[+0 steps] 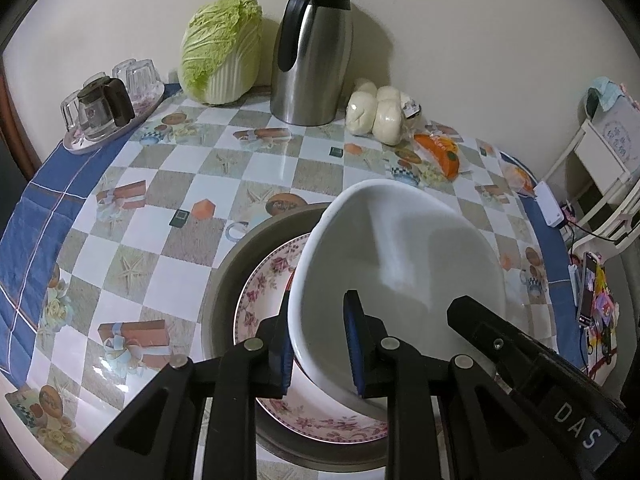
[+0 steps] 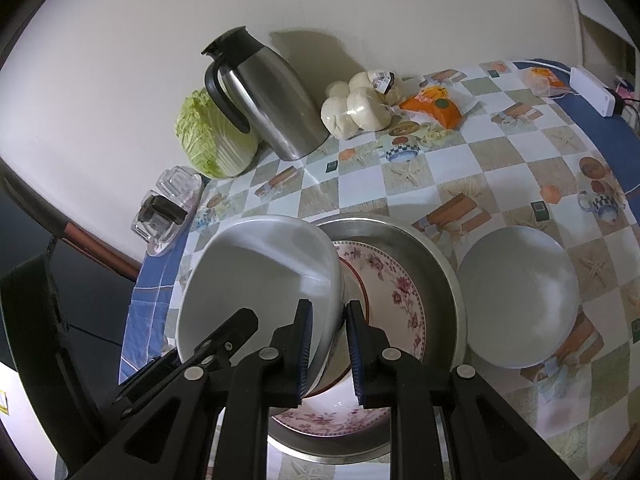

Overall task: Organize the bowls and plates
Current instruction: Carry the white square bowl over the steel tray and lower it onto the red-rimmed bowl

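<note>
A white bowl (image 1: 400, 256) is held tilted above a floral plate (image 1: 264, 284) that lies in a metal basin (image 1: 228, 272). My left gripper (image 1: 320, 344) is shut on the bowl's left rim. My right gripper (image 2: 328, 348) is shut on the opposite rim of the same bowl (image 2: 256, 276), over the floral plate (image 2: 392, 284) and the basin (image 2: 440, 272). A second white bowl (image 2: 520, 296) sits on the table to the right of the basin. The other gripper's black body shows in each view.
At the back by the wall stand a steel thermos jug (image 1: 312, 52), a napa cabbage (image 1: 220, 48), bagged buns (image 1: 376, 112), an orange snack packet (image 1: 440, 152) and a tray of glasses (image 1: 108, 108). A checked tablecloth (image 1: 160, 200) covers the table.
</note>
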### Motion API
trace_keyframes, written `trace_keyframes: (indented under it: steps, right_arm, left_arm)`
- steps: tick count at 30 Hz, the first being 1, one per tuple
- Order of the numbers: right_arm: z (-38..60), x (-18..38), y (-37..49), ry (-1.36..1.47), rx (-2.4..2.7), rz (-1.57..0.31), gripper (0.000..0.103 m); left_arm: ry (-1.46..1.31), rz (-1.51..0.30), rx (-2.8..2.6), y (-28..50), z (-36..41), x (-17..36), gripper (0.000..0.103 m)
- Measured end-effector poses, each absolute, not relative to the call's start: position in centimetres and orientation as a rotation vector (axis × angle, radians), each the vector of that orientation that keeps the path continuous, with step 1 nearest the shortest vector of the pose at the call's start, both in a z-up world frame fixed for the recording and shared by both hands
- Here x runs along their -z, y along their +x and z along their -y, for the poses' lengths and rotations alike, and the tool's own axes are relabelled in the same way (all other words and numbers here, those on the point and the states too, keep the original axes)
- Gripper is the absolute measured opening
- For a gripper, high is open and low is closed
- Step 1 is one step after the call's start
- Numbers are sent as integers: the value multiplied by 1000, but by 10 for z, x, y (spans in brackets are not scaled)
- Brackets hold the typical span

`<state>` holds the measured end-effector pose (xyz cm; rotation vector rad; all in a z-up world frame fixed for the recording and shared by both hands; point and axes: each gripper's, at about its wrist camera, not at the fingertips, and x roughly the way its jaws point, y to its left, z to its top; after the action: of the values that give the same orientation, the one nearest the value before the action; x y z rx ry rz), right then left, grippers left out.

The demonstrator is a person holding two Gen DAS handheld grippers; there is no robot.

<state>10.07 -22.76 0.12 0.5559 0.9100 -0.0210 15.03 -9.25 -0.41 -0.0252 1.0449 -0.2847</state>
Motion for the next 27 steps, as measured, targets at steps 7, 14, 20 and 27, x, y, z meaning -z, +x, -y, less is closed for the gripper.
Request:
trace_keyframes:
  steps: [7, 14, 20, 27]
  right_arm:
    - [227, 12, 108, 562, 26, -952, 21]
    - [229, 14, 109, 573, 19, -950, 21]
    - [230, 13, 109, 577, 23, -944, 22]
    - [231, 13, 110, 577, 22, -944, 22]
  left_arm:
    - [-24, -1051, 271, 153, 91, 8, 23]
    - [-27, -1053, 269, 154, 90, 8, 23]
    - [-34, -1049, 261, 156, 87, 7, 25]
    - [-37, -1038, 257, 155, 84, 4, 25]
